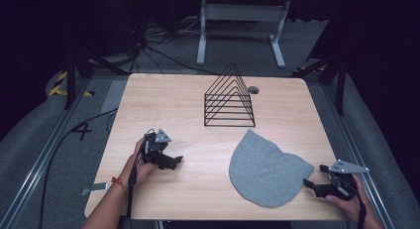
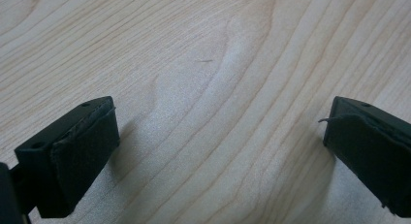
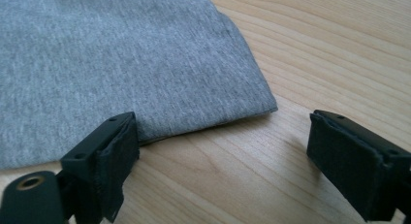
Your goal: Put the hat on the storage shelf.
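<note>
Surface: light wood-grain tabletop [image 1: 198, 189] w/ rounded corners and one cable hole near the far edge. Room: dark, black surrounds; grey carpet, loose cables and a white table frame [image 1: 242, 21] beyond the far edge; aluminium rails along both sides.

Count, L to R: 1 left gripper [image 1: 174, 160], 1 black wire rack [image 1: 229, 97], 1 grey cloth [image 1: 265, 172], 1 right gripper [image 1: 309, 183]; 2 hands.

Left gripper: over the left half of the tabletop, toward the near edge, held in the left hand [image 1: 141, 169]; jaws spread wide, bare wood between them in the left gripper view, nothing grasped.

Wire rack: triangular, upright, centre of the tabletop toward the far edge, apart from the cloth.

Cloth: plain grey knit, flat, rounded outline w/ one tip pointing to the far edge; lies on the right half, reaching close to the near edge. A squared corner w/ layered edges shows in the right gripper view.

Right gripper: at the right edge, near corner, just beside the cloth's right corner; jaws released and apart, one pad at the cloth's hem, no grip on it.
</note>
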A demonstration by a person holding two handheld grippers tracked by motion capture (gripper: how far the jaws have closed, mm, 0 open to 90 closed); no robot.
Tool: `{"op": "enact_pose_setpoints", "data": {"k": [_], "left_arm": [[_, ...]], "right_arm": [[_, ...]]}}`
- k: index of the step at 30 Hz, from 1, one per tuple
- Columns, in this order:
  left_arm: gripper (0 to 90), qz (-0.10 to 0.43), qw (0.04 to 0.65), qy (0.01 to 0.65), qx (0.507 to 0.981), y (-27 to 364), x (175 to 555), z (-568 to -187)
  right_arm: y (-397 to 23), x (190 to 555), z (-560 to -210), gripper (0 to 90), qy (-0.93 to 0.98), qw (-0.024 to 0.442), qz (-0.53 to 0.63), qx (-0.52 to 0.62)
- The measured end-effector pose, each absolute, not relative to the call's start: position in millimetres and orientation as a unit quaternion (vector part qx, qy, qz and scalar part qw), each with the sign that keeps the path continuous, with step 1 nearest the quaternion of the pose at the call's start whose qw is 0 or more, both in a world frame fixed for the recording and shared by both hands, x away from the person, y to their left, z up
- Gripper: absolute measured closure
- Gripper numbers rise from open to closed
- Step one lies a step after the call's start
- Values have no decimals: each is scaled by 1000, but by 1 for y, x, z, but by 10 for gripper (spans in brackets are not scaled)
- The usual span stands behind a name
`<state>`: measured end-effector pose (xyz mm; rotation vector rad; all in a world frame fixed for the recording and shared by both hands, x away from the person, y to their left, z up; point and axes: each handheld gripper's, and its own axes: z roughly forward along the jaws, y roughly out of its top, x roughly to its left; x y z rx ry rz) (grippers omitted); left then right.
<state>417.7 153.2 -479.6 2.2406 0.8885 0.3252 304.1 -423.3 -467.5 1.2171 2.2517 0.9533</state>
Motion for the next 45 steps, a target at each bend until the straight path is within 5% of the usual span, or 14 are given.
{"op": "enact_pose_setpoints", "data": {"k": [7, 11, 17, 24, 28, 42, 45], "left_arm": [[0, 125, 348, 329, 869, 159, 415, -480], [0, 118, 347, 325, 871, 161, 413, -479], [0, 117, 351, 313, 875, 162, 413, -480], [0, 113, 351, 306, 877, 163, 413, -480], [0, 112, 351, 301, 880, 164, 411, -480], [1, 113, 351, 303, 879, 164, 409, -480], [1, 115, 351, 300, 879, 164, 409, -480]], "right_arm": [[-422, 306, -465, 135, 812, 199, 334, 434], [-420, 307, -456, 257, 824, 179, 314, 437], [-412, 297, -427, 309, 805, 182, 370, 427], [-354, 319, -433, 534, 840, 207, 337, 373], [-325, 328, -443, 600, 864, 180, 336, 328], [-254, 331, -457, 580, 891, 131, 339, 273], [-242, 330, -454, 429, 903, 139, 317, 255]]}}
